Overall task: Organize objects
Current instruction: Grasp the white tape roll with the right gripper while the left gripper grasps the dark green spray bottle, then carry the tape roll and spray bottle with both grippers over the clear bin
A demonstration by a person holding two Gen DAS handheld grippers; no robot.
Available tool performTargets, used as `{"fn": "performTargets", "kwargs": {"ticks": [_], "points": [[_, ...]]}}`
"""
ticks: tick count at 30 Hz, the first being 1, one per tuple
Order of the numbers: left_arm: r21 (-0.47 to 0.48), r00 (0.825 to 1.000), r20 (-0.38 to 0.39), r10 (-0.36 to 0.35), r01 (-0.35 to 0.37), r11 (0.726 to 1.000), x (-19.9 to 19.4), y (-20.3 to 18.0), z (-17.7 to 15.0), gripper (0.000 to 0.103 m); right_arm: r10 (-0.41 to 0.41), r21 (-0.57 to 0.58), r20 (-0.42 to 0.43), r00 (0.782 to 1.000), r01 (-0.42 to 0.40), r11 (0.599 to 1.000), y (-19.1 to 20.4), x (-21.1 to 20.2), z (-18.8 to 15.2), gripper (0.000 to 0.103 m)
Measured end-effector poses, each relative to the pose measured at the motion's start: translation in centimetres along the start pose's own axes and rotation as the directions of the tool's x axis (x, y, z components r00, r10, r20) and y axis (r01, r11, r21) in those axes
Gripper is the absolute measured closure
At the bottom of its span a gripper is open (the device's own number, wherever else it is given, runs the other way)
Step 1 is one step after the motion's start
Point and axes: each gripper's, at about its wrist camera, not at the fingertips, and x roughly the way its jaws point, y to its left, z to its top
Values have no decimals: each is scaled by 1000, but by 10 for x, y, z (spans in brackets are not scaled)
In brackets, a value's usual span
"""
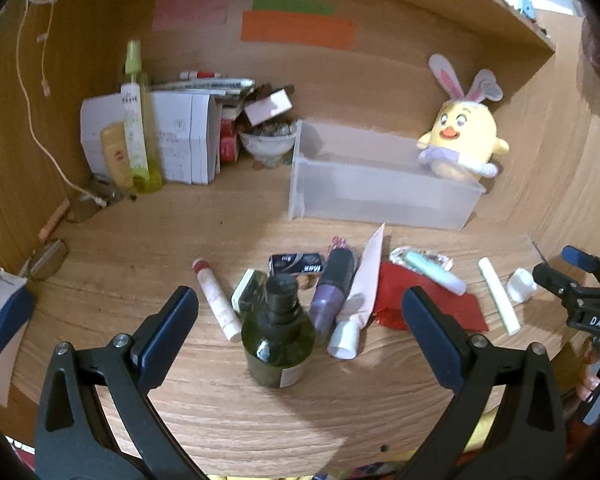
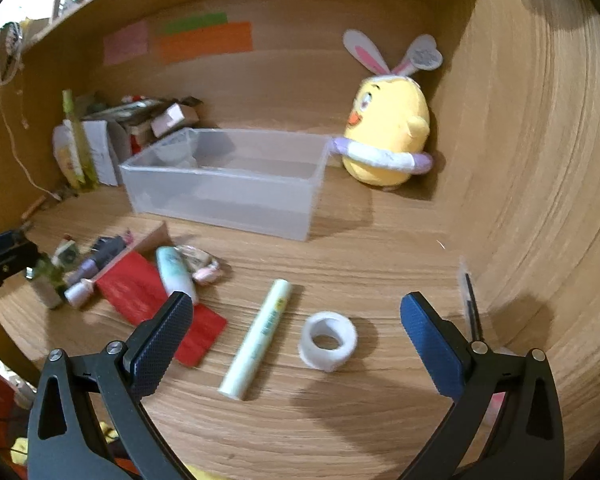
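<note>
I hold both grippers wide open – the left gripper point(image 1: 300, 320) straddles the green bottle point(image 1: 278, 340) near the desk's point(image 2: 340, 420) front edge, the right gripper point(image 2: 296, 320) hovers over the tape roll point(image 2: 327, 340) – the clear bin point(image 2: 228, 184) sits toward the back.

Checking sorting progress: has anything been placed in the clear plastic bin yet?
No, the clear plastic bin looks empty inside in the right wrist view, and the loose items lie on the desk in front of it.
</note>
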Motion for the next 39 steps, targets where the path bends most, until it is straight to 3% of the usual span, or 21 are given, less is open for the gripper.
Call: {"fn": "performTargets", "kwargs": {"ticks": [6, 11, 17, 19, 21, 25, 39], "points": [[-19, 999, -39, 6, -7, 1000, 16, 5, -7, 0, 32, 78, -55, 998, -28, 997, -20, 19, -7, 1], [-12, 996, -85, 6, -7, 1000, 28, 4, -11, 23, 11, 112, -98, 995, 0, 994, -32, 31, -16, 6], [-29, 994, -113, -6, 3, 1000, 35, 7, -16, 39, 36, 123, -144, 989, -18, 992, -38, 42, -23, 31], [-34, 992, -123, -20, 16, 999, 36, 7, -17, 53, 39, 116, -149, 988, -22, 993, -36, 44, -24, 41], [-32, 991, -130, -25, 21, 999, 38, 6, -17, 59, 45, 109, -149, 988, -28, 994, -35, 45, -26, 50], [-25, 993, -115, -18, 15, 1000, 36, 3, -17, 60, 64, 107, -161, 985, -47, 993, -33, 50, -26, 68], [-15, 999, -13, -34, 34, 999, 13, -6, 10, 61, 90, 74, -70, 993, -85, 994, -23, 30, -3, 68]]}}
